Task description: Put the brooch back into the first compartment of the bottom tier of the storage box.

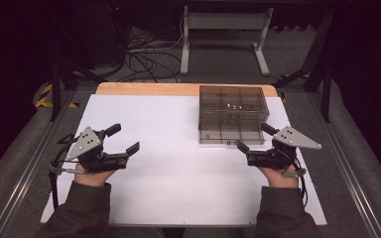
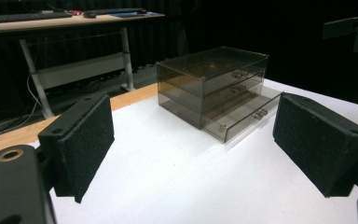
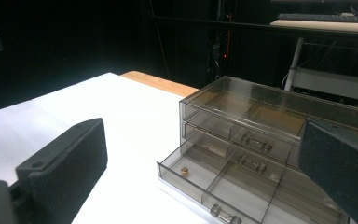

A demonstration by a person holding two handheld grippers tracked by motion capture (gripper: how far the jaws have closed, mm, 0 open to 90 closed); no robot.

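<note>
A smoky clear three-drawer cabinet [image 1: 233, 111] stands at the back right of the white sheet [image 1: 168, 173]. Its bottom drawer [image 3: 228, 182] is pulled out, and a small gold piece [image 3: 184, 171] lies in the drawer's left compartment. The two upper drawers are closed. My right gripper [image 1: 254, 137] is open, just in front of the open drawer, with nothing between its pads. My left gripper [image 1: 125, 139] is open over the sheet's left side, well away from the cabinet [image 2: 214, 88], and holds nothing. The left gripper's black foam pads [image 2: 86, 144] stand wide apart.
A wooden table edge [image 1: 149, 89] runs behind the sheet. Beyond it are a white desk frame [image 1: 225, 29] and loose cables [image 1: 149, 59] on the floor. Metal rails [image 1: 25, 163] flank the table on both sides.
</note>
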